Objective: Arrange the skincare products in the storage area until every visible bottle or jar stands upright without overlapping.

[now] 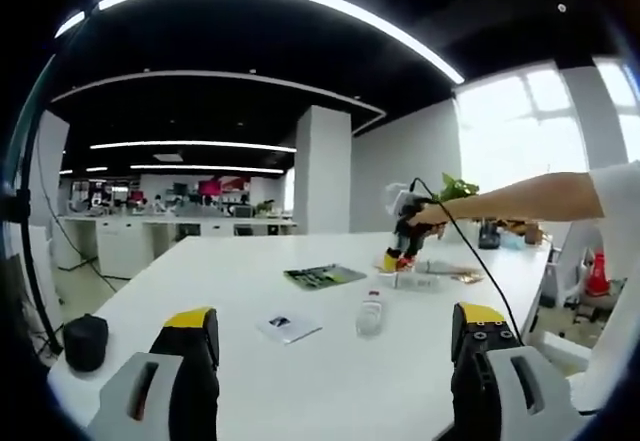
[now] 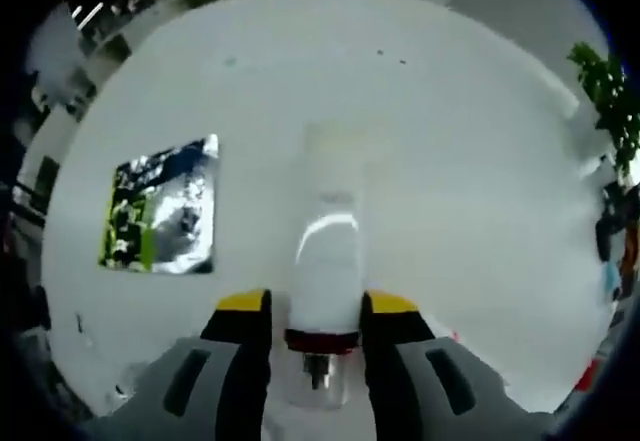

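Observation:
A white bottle (image 2: 325, 231) with a dark red collar and clear cap lies on its side on the white table (image 2: 470, 161). My right gripper (image 2: 318, 306) is shut on it, its yellow-tipped jaws pressing both sides near the collar. From the left gripper view, that right gripper (image 1: 402, 253) is far across the table, held by a person's arm, over the lying white bottle (image 1: 428, 280). A small clear bottle (image 1: 370, 314) lies on its side nearer to me. My left gripper (image 1: 335, 326) hovers open above the near table edge, nothing between its jaws.
A shiny green and silver packet (image 1: 323, 277) (image 2: 160, 206) lies flat on the table. A small white card (image 1: 288, 327) sits beside the clear bottle. A black round object (image 1: 85, 342) rests at the left corner. A potted plant (image 1: 455, 189) stands at the far end.

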